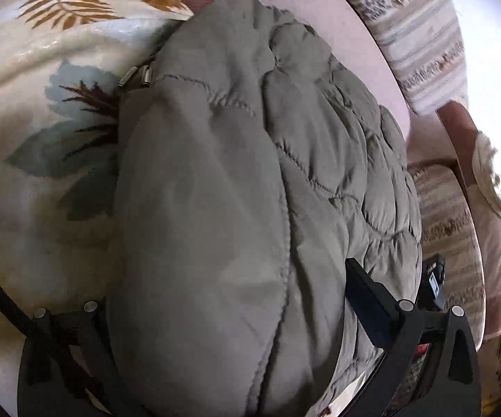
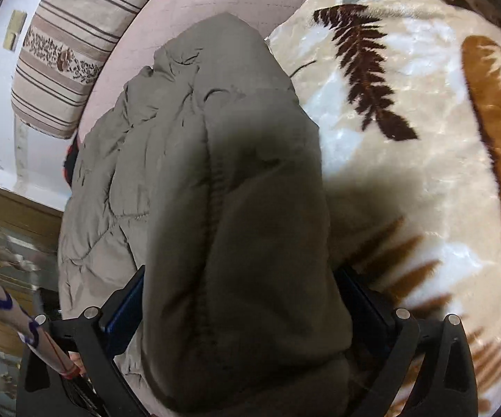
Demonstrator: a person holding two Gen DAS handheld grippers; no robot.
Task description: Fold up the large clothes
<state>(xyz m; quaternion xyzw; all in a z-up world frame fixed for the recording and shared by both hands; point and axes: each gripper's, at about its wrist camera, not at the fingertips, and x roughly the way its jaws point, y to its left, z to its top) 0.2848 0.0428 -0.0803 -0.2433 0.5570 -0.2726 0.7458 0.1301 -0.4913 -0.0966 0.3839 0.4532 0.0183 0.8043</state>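
A grey-olive quilted puffer jacket (image 1: 243, 173) lies bunched on the bed and fills the middle of both views. In the left wrist view its thick fold bulges between the fingers of my left gripper (image 1: 229, 278). The right finger (image 1: 365, 288) presses its side and the left finger is hidden under the cloth. Two metal cord ends (image 1: 135, 76) stick out at the jacket's left edge. In the right wrist view my right gripper (image 2: 241, 271) holds another thick fold of the jacket (image 2: 236, 173), with both fingers against its sides.
A cream plush blanket with leaf prints (image 1: 41, 139) (image 2: 424, 139) lies beside the jacket. A pink sheet (image 1: 320, 17) (image 2: 198, 0) lies beyond it, with a striped pillow (image 1: 417, 27) (image 2: 69, 52) at the bed's edge. A patterned sleeve (image 2: 0, 312) shows at lower left.
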